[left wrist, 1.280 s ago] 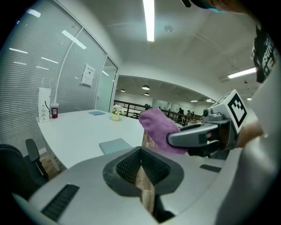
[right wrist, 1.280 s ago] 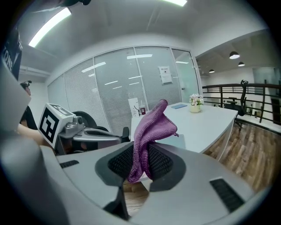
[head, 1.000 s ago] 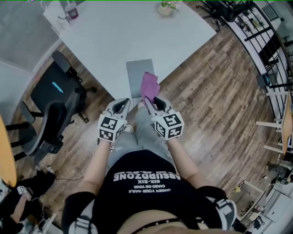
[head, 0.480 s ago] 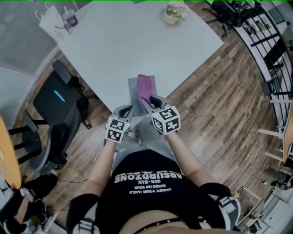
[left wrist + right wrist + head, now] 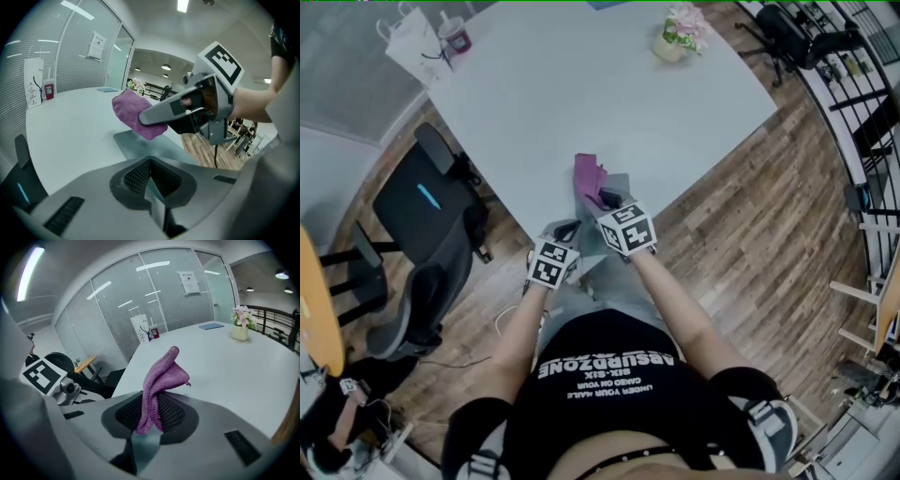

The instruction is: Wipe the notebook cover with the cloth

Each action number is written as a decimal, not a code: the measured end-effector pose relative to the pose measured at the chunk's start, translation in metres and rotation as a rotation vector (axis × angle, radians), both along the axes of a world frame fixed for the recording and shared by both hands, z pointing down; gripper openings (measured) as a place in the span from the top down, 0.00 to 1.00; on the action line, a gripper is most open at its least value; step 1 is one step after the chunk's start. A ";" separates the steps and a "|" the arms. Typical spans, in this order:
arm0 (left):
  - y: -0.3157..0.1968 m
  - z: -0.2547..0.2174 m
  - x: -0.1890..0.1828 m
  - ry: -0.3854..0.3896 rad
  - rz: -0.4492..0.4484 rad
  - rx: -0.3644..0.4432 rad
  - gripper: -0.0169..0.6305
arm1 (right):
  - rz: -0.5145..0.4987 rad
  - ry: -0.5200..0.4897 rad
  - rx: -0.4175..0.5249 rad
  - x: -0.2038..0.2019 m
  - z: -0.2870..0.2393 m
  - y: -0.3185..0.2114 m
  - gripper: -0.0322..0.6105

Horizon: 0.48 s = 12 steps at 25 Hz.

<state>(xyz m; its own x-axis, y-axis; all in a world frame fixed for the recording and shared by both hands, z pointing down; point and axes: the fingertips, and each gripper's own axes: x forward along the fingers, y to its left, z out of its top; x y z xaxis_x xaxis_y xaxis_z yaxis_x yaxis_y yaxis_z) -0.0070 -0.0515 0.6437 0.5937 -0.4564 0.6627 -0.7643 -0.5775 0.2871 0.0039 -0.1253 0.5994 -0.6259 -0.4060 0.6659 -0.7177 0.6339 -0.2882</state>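
Observation:
A grey notebook lies flat at the near edge of the white table. My right gripper is shut on a purple cloth, which hangs over the notebook's far left part. In the right gripper view the cloth stands up pinched between the jaws of the right gripper. My left gripper hovers at the table edge, left of the notebook, shut with nothing in it. The left gripper view shows the left gripper, the notebook, the cloth and the right gripper above it.
A small flower pot stands at the table's far right. A white paper bag and a cup sit at the far left. A black office chair is left of the table, with wooden floor and a railing to the right.
The right gripper has carried the cloth forward over the notebook, from its near part to its far left. The left gripper moved forward to the table edge.

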 end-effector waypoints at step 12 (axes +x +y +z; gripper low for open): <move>0.002 0.035 0.002 -0.042 0.031 -0.098 0.95 | -0.104 0.107 -0.054 -0.020 0.055 -0.015 0.80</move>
